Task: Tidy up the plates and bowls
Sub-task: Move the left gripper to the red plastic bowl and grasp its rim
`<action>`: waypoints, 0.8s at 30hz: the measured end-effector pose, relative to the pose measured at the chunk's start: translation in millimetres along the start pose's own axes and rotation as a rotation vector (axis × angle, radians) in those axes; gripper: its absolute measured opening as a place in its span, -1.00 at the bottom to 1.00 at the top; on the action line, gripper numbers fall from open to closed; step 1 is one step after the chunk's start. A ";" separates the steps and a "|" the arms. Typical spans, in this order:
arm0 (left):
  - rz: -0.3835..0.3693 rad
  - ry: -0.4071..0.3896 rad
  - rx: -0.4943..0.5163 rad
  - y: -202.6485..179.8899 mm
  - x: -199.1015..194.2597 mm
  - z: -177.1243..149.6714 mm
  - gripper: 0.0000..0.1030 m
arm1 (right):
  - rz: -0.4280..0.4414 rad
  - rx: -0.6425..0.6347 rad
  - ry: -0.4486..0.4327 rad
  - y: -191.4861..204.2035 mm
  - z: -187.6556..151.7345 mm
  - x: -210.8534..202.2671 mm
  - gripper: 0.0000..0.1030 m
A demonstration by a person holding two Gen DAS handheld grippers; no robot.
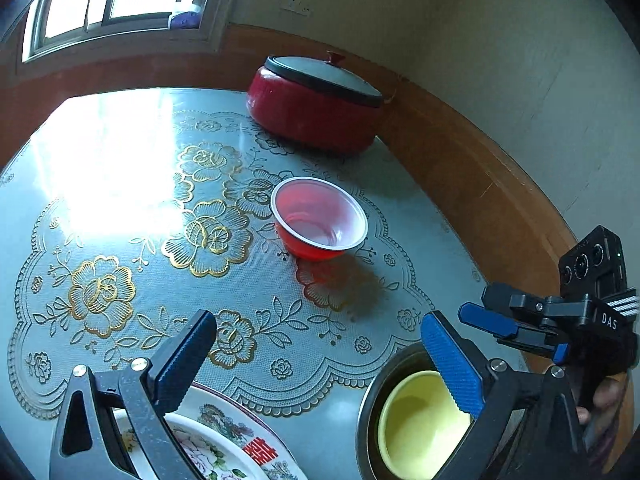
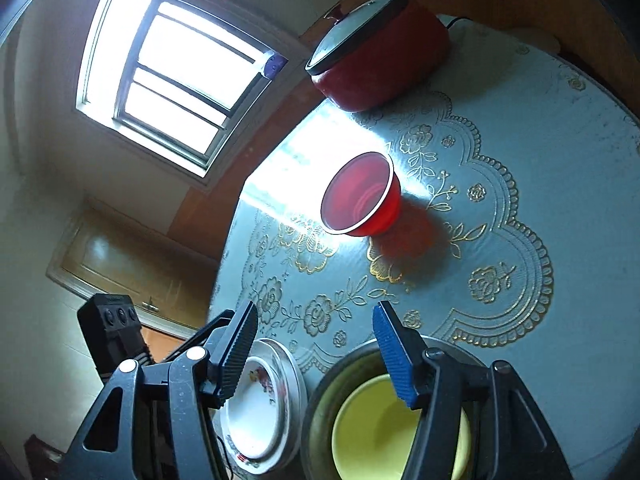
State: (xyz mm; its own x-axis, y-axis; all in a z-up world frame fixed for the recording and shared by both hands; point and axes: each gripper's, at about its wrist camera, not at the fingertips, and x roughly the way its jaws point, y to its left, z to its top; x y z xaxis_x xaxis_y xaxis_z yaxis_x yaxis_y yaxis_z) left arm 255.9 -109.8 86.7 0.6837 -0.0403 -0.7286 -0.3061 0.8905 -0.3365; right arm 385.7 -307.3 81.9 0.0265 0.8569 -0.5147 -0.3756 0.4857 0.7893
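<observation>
A red bowl point(image 1: 320, 220) with a white rim stands alone on the round table's lace mat point(image 1: 160, 240); the right wrist view shows it too point(image 2: 360, 196). Near me, a yellow bowl point(image 1: 420, 420) sits nested inside a dark metal bowl point(image 1: 366, 408); both show in the right wrist view, the yellow bowl point(image 2: 372, 432) inside the metal bowl point(image 2: 320, 408). Left of them lie stacked floral plates point(image 1: 224, 440), point(image 2: 260, 408). My left gripper point(image 1: 320, 364) is open and empty above the plates and bowls. My right gripper point(image 2: 316, 356) is open and empty; it also shows in the left wrist view point(image 1: 492, 328).
A red cooker point(image 1: 316, 104) with a grey lid stands at the table's far edge by the wooden wall panel; it also shows in the right wrist view point(image 2: 380, 60). A window point(image 2: 168, 72) throws glare on the table. The table's edge curves close at the right.
</observation>
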 end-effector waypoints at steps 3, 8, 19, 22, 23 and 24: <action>-0.009 0.018 -0.021 3.2 7.4 8.9 0.97 | 0.034 0.069 0.020 -8.5 14.9 15.4 0.17; 0.021 0.049 -0.048 8.3 25.3 24.8 0.86 | 0.023 0.122 0.014 -17.3 39.6 40.2 0.17; -0.004 0.105 -0.133 29.8 72.4 57.0 0.21 | -0.048 0.177 0.005 -38.8 85.6 82.3 0.02; -0.012 0.128 -0.154 34.8 88.8 64.7 -0.04 | -0.087 0.181 0.013 -46.2 93.6 93.3 -0.25; -0.016 0.132 -0.159 36.4 93.7 66.8 -0.08 | -0.101 0.184 0.018 -48.4 96.0 97.3 -0.35; -0.018 0.132 -0.165 37.8 98.0 69.1 -0.08 | -0.115 0.186 0.023 -50.5 98.1 101.1 -0.39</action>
State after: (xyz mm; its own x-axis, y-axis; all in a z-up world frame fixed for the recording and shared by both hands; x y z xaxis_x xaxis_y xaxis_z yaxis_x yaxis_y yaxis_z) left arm 357.0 -48.7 43.8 0.6008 -0.1239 -0.7897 -0.4066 0.8032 -0.4354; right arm 498.2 -228.3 22.9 0.0375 0.7909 -0.6107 -0.1941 0.6053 0.7720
